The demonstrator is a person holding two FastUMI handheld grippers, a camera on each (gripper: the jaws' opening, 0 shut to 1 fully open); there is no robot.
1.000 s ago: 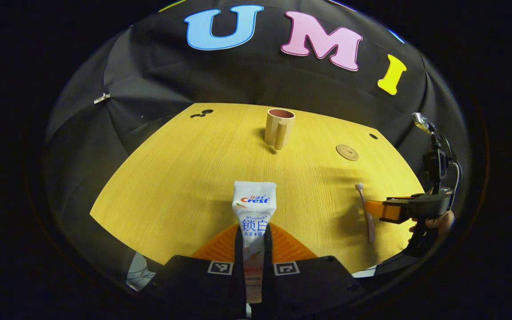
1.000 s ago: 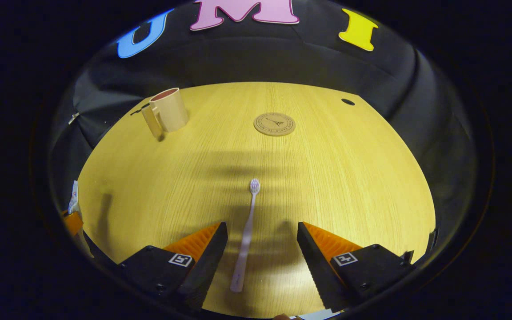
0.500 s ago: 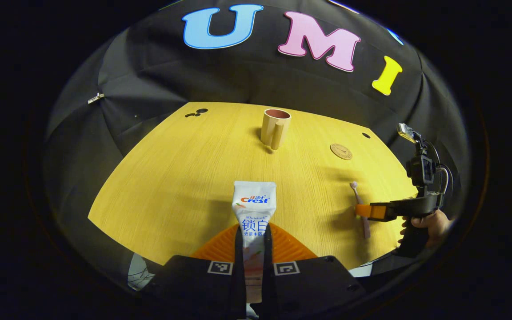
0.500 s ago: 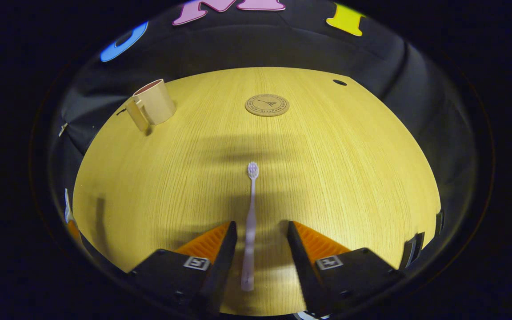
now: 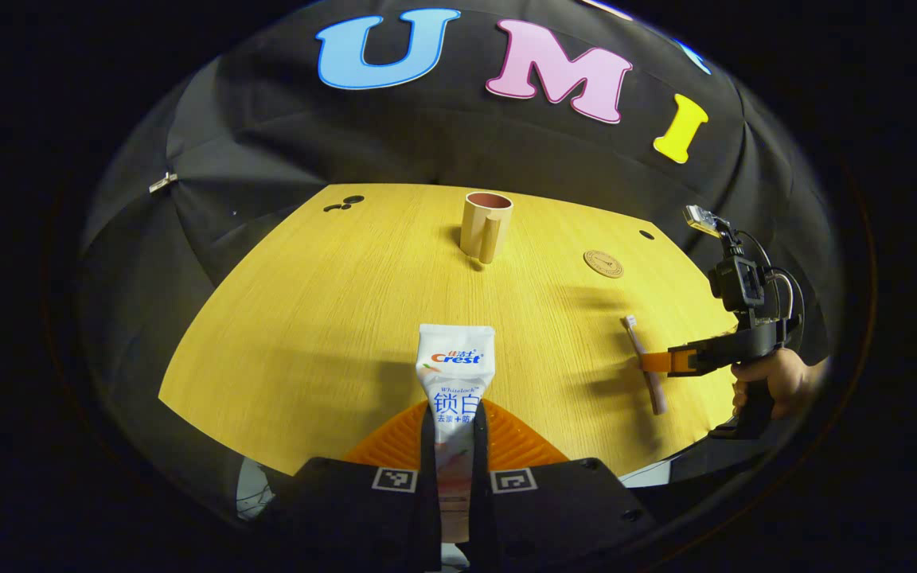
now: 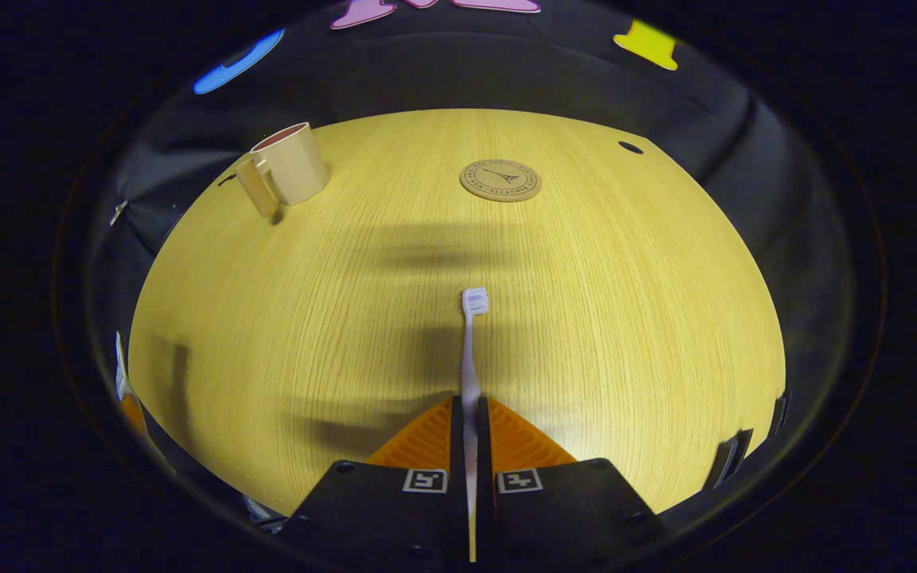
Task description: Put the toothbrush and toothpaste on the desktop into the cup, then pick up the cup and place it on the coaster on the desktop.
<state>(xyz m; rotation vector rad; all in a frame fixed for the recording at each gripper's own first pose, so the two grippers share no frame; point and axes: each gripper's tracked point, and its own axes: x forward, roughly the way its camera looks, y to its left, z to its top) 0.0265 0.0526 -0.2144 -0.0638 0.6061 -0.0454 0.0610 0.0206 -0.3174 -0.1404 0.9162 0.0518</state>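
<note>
Right tool point(image 6: 470, 446) now clamped on toothbrush point(image 6: 470, 350), left tool point(image 5: 454, 446) gripping toothpaste point(image 5: 454, 374)

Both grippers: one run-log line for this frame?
left gripper: shut on toothpaste | right gripper: shut on toothbrush | cup: upright, empty | coaster: bare | phase: both items gripped

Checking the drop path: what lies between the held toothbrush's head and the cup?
Bare desktop between toothbrush and cup, per the right gripper view.

The right tool point(image 6: 470, 446) clamps the toothbrush point(image 6: 470, 350) handle (bristles forward) above the desktop point(image 6: 626, 302).
</note>
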